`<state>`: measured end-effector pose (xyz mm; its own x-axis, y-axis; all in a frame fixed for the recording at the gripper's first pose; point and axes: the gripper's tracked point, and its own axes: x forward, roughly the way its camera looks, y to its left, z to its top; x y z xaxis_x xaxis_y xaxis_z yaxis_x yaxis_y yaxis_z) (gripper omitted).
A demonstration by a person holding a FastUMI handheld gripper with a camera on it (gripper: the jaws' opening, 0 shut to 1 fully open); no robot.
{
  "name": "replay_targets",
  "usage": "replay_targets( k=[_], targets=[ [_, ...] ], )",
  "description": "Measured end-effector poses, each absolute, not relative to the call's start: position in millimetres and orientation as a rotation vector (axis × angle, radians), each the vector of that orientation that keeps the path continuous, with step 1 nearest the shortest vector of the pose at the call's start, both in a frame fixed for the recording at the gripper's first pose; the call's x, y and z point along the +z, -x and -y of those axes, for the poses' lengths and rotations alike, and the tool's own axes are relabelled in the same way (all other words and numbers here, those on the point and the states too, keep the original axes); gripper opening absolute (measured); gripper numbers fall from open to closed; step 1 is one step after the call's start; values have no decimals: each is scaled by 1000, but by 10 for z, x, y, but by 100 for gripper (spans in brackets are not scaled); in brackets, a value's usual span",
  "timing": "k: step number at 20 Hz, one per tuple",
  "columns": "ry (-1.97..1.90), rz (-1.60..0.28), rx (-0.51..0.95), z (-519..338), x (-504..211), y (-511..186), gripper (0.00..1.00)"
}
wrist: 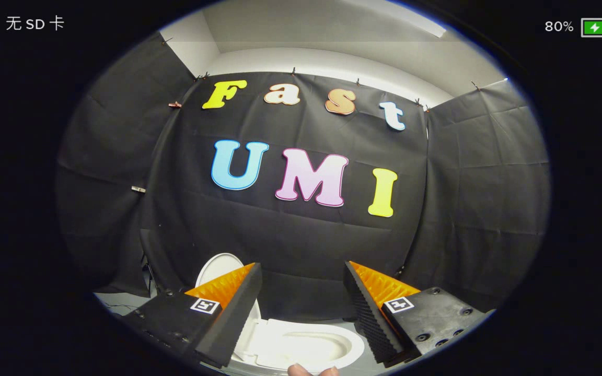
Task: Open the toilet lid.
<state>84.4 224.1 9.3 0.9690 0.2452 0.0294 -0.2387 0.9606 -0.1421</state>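
Toilet lid (221,266) stands raised behind the bowl, its white rounded top rising just beyond the claw's left finger (235,308), which covers its lower part. Beneath and between the fingers lies the toilet bowl (306,347) with its white seat and open oval hollow. The claw (301,313) is spread wide, nothing between its ribbed pads, and hangs above the bowl without touching it or the lid. A person's fingertips (311,371) show at the near rim of the bowl. Black cloth hangs behind the toilet.
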Motion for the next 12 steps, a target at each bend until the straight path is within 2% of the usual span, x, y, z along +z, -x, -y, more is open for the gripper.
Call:
replay_targets(
  k=[12],
  targets=[
    [77, 34, 176, -1567, 240, -380, 98]
  ],
)
